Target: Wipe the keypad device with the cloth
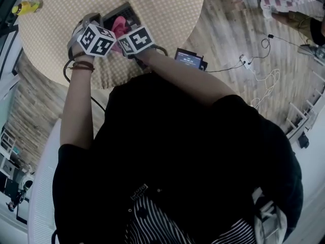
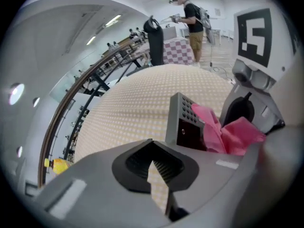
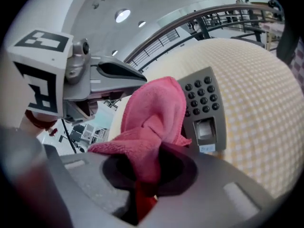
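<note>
While R gripper (image 3: 145, 175) clamps cloth (image 3: 152, 113), cloth lies against keypad device (image 3: 204, 103).

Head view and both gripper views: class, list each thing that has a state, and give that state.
right gripper: jaws shut on the bunched pink cloth.
left gripper: jaws together, empty.
pink cloth: draped against the grey plastic keypad device.
grey plastic keypad device: resting on the round checked table, keys exposed.
</note>
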`<state>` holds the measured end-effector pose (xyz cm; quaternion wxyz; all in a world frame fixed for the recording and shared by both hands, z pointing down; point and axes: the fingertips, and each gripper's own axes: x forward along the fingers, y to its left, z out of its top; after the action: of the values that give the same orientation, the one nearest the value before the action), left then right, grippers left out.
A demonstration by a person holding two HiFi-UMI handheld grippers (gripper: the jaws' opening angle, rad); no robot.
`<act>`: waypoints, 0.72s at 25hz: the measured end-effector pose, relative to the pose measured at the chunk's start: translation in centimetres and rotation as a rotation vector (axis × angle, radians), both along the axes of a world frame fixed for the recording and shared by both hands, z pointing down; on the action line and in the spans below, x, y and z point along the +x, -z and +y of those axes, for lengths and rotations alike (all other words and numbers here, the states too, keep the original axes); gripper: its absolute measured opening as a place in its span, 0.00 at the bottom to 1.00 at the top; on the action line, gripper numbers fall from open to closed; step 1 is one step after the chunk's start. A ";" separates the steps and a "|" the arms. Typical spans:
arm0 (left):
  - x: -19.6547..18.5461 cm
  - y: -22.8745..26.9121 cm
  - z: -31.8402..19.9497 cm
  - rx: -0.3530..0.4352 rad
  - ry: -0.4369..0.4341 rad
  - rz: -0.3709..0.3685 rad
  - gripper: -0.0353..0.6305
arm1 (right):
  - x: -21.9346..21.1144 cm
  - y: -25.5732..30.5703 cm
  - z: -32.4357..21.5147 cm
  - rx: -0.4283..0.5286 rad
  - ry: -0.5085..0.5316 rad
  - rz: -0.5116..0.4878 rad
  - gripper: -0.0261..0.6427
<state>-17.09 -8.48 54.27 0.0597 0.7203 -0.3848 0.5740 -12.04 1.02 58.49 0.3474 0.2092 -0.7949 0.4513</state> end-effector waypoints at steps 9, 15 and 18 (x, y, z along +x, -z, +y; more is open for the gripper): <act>0.6 14.2 4.8 0.247 0.383 0.722 0.06 | 1.4 12.4 1.0 0.213 0.093 -0.200 0.13; 1.3 19.8 9.9 0.401 0.588 0.973 0.06 | 2.5 18.8 1.4 0.372 0.147 -0.265 0.13; 1.9 19.2 11.3 0.406 0.687 0.979 0.06 | 3.2 20.6 1.5 0.391 0.154 -0.301 0.13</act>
<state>-15.20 2.83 35.07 0.2719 0.7319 -0.6234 0.0417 -8.84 2.51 37.86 0.2117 0.1417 -0.9233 0.2873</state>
